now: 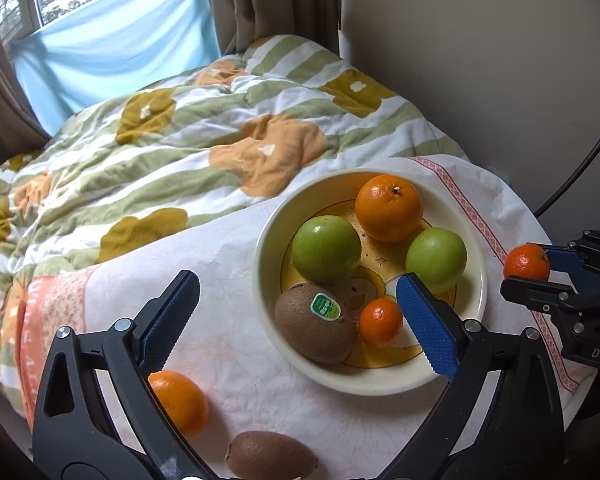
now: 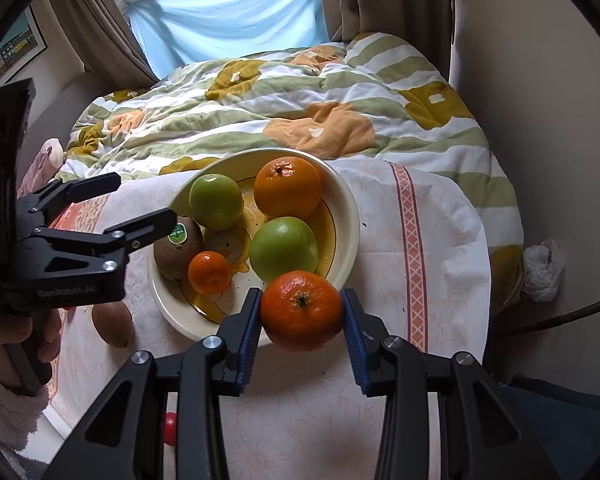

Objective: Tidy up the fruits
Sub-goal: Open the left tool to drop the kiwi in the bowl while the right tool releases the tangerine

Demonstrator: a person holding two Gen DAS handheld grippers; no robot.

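A cream bowl [image 1: 262,256] [image 2: 352,216] on the tablecloth holds a large orange [image 1: 388,208], two green apples [image 1: 326,248] [image 1: 436,258], a stickered kiwi [image 1: 314,322] and a small mandarin [image 1: 380,322]. My left gripper [image 1: 296,280] [image 2: 144,196] stands wide open over the bowl's near left side; the kiwi and the small mandarin show between its fingers, untouched by the pads. My right gripper [image 2: 302,292] [image 1: 528,266] is shut on another mandarin [image 2: 302,310] [image 1: 526,262], held at the bowl's right rim. An orange [image 1: 180,400] and a second kiwi [image 1: 270,454] [image 2: 112,324] lie on the cloth.
Beyond the small table lies a bed with a flowered quilt [image 1: 180,140], then curtains and a blue sheet over the window. A wall rises on the right, where a crumpled white bag [image 2: 544,266] sits. A small red thing [image 2: 170,428] shows by the table's near edge.
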